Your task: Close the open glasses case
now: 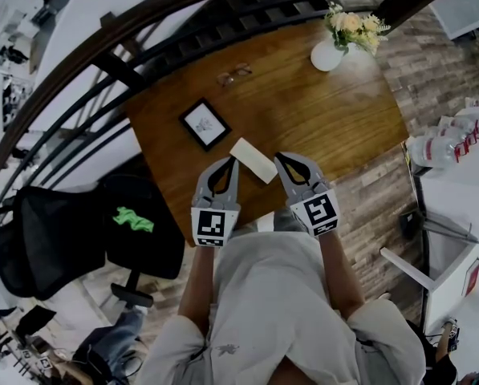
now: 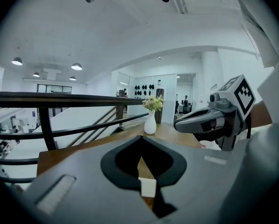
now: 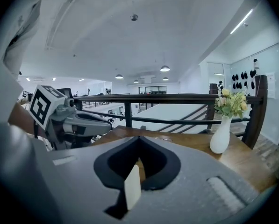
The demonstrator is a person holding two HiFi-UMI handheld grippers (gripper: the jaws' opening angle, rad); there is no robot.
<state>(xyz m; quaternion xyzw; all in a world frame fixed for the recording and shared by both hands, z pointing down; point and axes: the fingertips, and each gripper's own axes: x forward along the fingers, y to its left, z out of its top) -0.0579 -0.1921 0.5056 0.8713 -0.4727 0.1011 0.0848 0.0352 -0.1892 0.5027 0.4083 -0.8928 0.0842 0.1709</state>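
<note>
We hold both tools low over the near edge of the brown wooden tabletop [image 1: 327, 123]. Between their tips lies the cream rectangular glasses case [image 1: 253, 160], flat on the wood and slanted. The left tool [image 1: 233, 161] points at the case's left end and the right tool [image 1: 278, 158] at its right end; we cannot tell whether either tip touches it, nor whether its lid is up. In the left gripper view the jaws meet at their tips with nothing clamped, and a pale piece of the case shows through the gap behind them. In the right gripper view the jaws are likewise drawn together and empty, with a pale slab of the case seen through their opening. Farther back on the tabletop are a small black-framed picture [image 1: 204, 123], a pair of thin-rimmed eyeglasses [image 1: 234, 74] and a white vase of yellow flowers [image 1: 329, 54], all well apart from the case. A dark railing [image 1: 143, 46] runs behind the tabletop, and a black office chair [image 1: 54, 231] stands to the left
</note>
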